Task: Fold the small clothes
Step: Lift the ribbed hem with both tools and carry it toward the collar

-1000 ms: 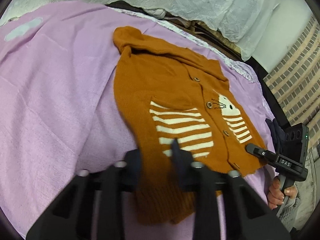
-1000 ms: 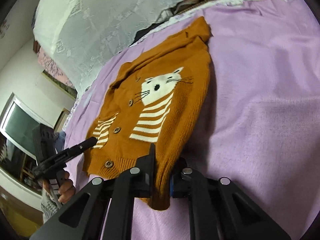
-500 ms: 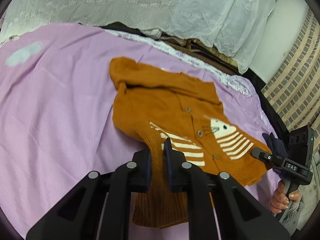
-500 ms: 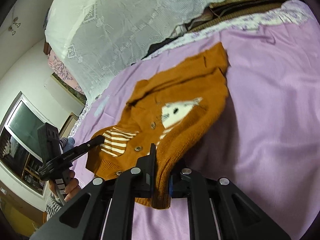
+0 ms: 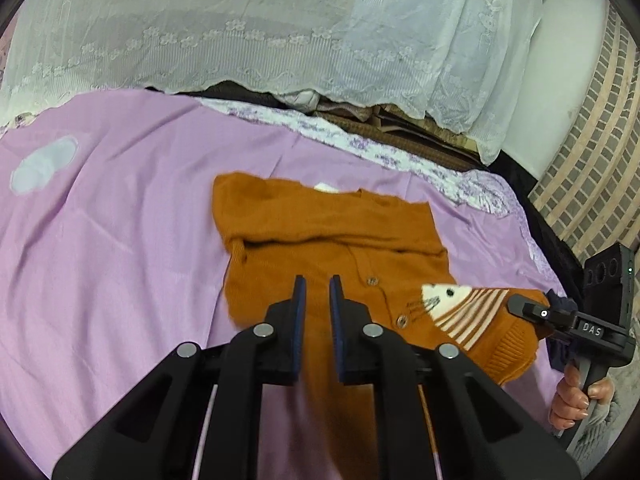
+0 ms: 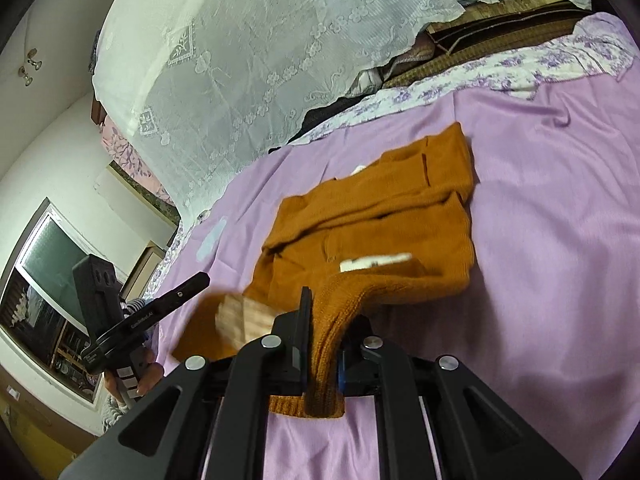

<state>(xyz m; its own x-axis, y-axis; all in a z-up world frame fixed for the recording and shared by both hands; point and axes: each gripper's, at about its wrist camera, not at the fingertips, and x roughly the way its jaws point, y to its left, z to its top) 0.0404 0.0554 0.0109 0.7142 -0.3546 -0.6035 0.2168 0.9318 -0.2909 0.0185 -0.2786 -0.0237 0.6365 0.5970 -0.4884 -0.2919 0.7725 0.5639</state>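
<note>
An orange knit cardigan (image 5: 340, 236) with a white cat and stripes lies on the purple bedsheet (image 5: 100, 240); it also shows in the right wrist view (image 6: 400, 216). My left gripper (image 5: 317, 284) is shut on its lower hem, lifted above the bed. My right gripper (image 6: 324, 304) is shut on the hem's other corner, which hangs between the jaws. The lower half is raised and folding toward the collar. The right gripper shows in the left wrist view (image 5: 532, 312), and the left gripper in the right wrist view (image 6: 188, 288).
A white lace cover (image 5: 280, 28) drapes over bedding at the back. A brick-pattern wall (image 5: 592, 168) stands to the right. A window (image 6: 44, 272) and a cabinet are on the far left in the right wrist view. The bed's front edge is near the grippers.
Both grippers have risen and moved forward with the hem. The cardigan's lower half has lifted off the sheet and is folding over toward the collar.
</note>
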